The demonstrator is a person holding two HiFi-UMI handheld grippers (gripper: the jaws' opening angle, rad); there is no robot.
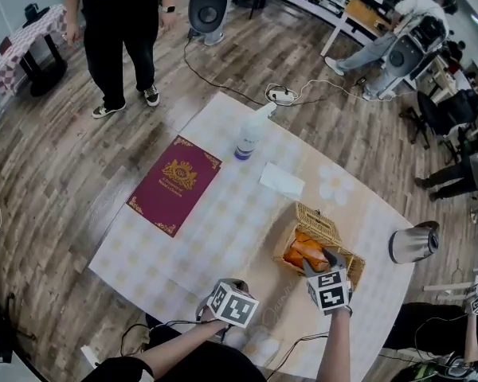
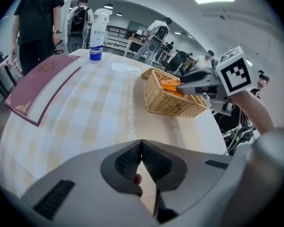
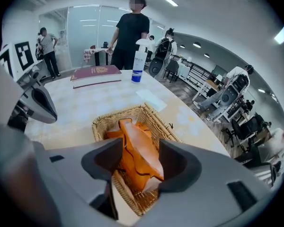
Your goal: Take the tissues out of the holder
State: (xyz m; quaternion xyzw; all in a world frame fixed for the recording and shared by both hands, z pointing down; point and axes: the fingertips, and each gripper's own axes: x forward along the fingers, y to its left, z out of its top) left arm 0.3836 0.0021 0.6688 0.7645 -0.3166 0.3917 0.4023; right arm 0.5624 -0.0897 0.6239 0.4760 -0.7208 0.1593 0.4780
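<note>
Two grippers in view over the checked table [image 1: 215, 229]. Right gripper [image 3: 135, 157] was at the wicker basket [image 1: 319, 217], jaws spread wide. The orange tissue holder [image 3: 137, 150] sat in the gap between them, seen from just above. No firm contact between pads and holder could be confirmed from the right gripper view. From the head view, the jaw tips reached over the near side of the basket, directly above the holder.

Left gripper [image 2: 142, 150]: jaws pressed together, nothing between them. It was held low over the near edge of the table, apart from the basket and to its left.

Holder: lay inside the basket, which stood on the right part of the table. It was orange, soft and folded, like leather or thick cloth, with creased flaps and a raised ridge along its length. It filled most of the basket and rose slightly above the rim. A pale patch showed at its near end; could not tell whether that was tissue.

Elsewhere on the table:
- white tissue [image 1: 282, 180], flat, beyond the basket
- spray bottle [image 1: 249, 136], upright, near the far edge
- maroon book [image 1: 175, 183], closed, on the left part

A metal kettle [image 1: 413, 243] was by the table's right edge. A person in black [image 1: 119, 30] stood on the wooden floor beyond the table.
</note>
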